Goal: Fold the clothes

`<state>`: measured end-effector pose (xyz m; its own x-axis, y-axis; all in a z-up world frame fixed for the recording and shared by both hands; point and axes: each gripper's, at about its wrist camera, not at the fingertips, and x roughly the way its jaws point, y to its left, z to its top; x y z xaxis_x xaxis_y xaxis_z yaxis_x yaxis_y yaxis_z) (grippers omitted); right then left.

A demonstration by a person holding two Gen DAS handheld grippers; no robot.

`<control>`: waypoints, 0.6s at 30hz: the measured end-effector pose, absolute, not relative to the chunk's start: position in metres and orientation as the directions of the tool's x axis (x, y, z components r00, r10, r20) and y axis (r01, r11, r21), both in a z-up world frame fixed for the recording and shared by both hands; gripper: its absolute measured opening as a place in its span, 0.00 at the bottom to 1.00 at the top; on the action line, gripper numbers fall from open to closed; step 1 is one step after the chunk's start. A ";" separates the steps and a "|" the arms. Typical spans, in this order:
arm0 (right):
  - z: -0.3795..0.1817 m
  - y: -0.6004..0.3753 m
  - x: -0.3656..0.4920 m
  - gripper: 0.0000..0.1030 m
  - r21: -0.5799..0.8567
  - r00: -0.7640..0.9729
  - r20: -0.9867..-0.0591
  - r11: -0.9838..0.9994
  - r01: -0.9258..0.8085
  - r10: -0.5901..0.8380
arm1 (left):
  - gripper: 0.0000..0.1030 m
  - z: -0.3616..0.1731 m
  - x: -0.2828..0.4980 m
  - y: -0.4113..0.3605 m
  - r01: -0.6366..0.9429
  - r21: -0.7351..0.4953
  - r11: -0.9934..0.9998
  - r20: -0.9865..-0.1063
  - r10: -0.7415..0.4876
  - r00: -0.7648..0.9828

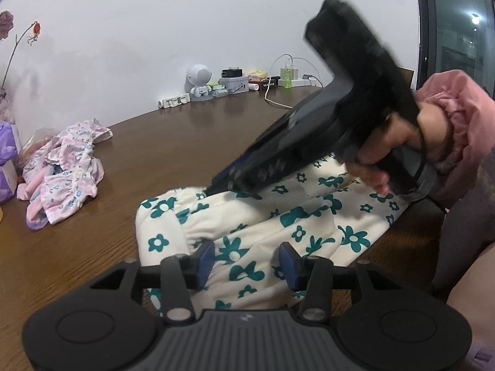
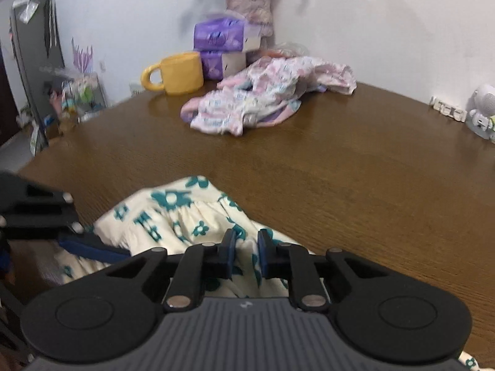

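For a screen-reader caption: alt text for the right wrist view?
The right gripper, fingers slightly apart, hovers over a cream garment with teal flowers on a brown table. Behind lie a crumpled pink floral garment and a yellow mug.

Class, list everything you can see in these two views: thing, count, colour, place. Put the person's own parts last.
Floral garment: one, cream with teal flowers, near table edge.
Crumpled clothes: one pile, pink and white, far side.
Mug: one, yellow, beside tissue packs.
Tissue packs: two, purple, stacked by wall.
Robot figurine: one, white, against wall.
Table: one, brown wood.
Left gripper: open over the garment.
Right gripper: jaws narrow, grip unclear.
Sleeve: one, pink, right arm.
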<state>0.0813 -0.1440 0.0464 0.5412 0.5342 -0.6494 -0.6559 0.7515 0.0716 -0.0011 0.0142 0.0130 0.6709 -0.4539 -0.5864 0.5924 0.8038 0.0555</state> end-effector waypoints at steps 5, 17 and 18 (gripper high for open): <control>0.078 -0.161 0.048 0.17 0.074 0.564 -0.559 0.714 -0.696 0.608 | 0.43 0.013 0.004 0.014 0.583 0.054 0.811 -0.584 -0.448 0.677; 0.033 -0.158 0.028 0.17 0.036 0.514 -0.643 0.693 -0.720 0.567 | 0.68 0.039 -0.004 0.055 0.542 -0.187 0.819 -0.499 -0.555 0.666; 0.032 -0.159 0.028 0.17 0.040 0.513 -0.640 0.691 -0.722 0.573 | 0.71 0.041 -0.005 0.064 0.499 -0.219 0.838 -0.488 -0.537 0.688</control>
<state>0.0282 -0.1591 0.0324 0.5127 0.5727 -0.6396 -0.7219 0.6908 0.0398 -0.0050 0.0640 0.0412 0.6883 -0.5372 -0.4875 0.4990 0.8384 -0.2194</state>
